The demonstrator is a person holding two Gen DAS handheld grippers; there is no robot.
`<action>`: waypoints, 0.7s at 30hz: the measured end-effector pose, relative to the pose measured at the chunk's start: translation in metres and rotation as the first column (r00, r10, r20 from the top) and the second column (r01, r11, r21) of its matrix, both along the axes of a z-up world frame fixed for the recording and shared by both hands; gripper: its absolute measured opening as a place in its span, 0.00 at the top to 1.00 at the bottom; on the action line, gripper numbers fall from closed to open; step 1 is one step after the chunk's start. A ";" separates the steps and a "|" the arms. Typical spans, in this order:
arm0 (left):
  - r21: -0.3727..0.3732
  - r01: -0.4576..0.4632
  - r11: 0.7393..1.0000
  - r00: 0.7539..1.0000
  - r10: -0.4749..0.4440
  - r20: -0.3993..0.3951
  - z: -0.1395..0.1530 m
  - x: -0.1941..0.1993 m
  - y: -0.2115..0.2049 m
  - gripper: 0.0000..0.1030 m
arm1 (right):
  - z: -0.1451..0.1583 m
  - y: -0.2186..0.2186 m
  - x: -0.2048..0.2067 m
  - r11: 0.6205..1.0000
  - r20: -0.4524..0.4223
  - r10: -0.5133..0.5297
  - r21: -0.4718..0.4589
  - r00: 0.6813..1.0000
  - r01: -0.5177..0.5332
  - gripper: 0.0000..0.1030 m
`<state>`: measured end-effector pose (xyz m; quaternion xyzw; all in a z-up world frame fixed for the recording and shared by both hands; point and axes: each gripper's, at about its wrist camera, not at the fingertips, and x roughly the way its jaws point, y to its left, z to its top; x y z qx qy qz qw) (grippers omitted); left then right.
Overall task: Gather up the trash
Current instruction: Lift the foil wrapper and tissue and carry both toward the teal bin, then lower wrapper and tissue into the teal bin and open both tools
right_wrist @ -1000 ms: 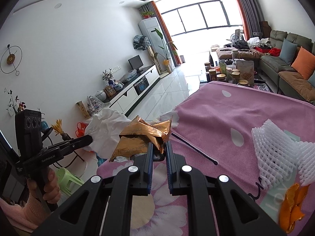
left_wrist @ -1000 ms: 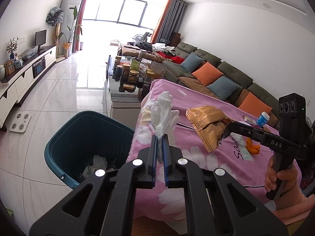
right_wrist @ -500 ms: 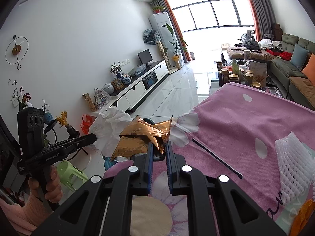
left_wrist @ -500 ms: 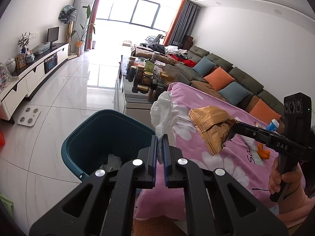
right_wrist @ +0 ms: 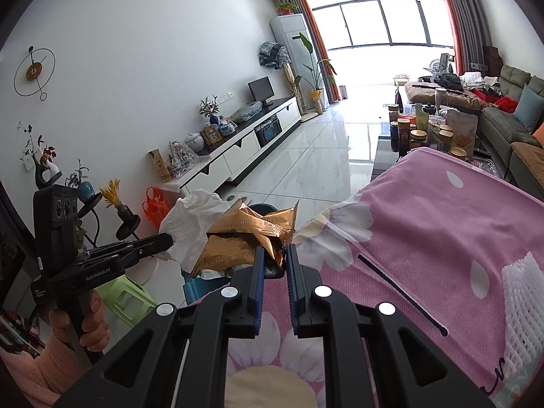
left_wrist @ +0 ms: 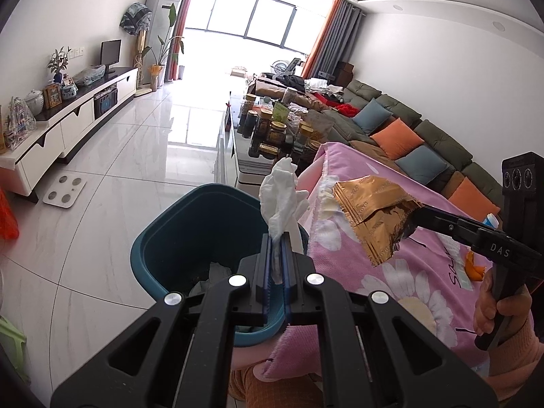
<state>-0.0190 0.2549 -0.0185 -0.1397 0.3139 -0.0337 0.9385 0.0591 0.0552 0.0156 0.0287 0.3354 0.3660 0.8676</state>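
Note:
My left gripper (left_wrist: 276, 238) is shut on a crumpled white tissue (left_wrist: 284, 200) and holds it above the near rim of a teal trash bin (left_wrist: 170, 238) on the floor. The bin holds some paper trash. My right gripper (right_wrist: 274, 253) is shut on a crumpled gold foil wrapper (right_wrist: 244, 238) and holds it above the left edge of the pink flowered tablecloth (right_wrist: 442, 224). The wrapper also shows in the left wrist view (left_wrist: 374, 210), to the right of the tissue. The tissue shows in the right wrist view (right_wrist: 193, 217), held by the left gripper (right_wrist: 168, 239).
White foam fruit netting (right_wrist: 523, 302), a thin black stick (right_wrist: 401, 294) and orange peel (left_wrist: 474, 268) lie on the cloth. A coffee table with jars (left_wrist: 275, 129) stands behind the bin. A green stool (right_wrist: 125, 299) stands by the bin. A sofa (left_wrist: 408, 136) lines the right wall.
Both grippers moved left, off the table towards the bin. The tissue is now over the bin's rim and the wrapper is at the table's edge. Both stayed shut.

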 end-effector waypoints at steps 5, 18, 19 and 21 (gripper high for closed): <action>0.006 -0.019 1.000 1.000 0.020 -0.017 -0.006 0.004 0.006 0.94 | -0.001 0.009 0.004 1.000 -0.006 0.009 -0.013 1.000 -0.010 0.88; 0.008 -0.065 0.998 0.995 0.066 -0.080 -0.026 0.028 0.020 0.94 | -0.004 0.036 0.013 0.997 -0.019 0.039 -0.062 0.999 -0.040 0.88; 0.009 -0.069 0.998 0.994 0.070 -0.084 -0.028 0.030 0.021 0.94 | -0.004 0.039 0.015 0.997 -0.021 0.043 -0.067 0.999 -0.044 0.88; 0.009 -0.076 0.997 0.993 0.076 -0.092 -0.031 0.035 0.023 0.94 | -0.006 0.045 0.016 0.995 -0.025 0.050 -0.079 0.998 -0.052 0.88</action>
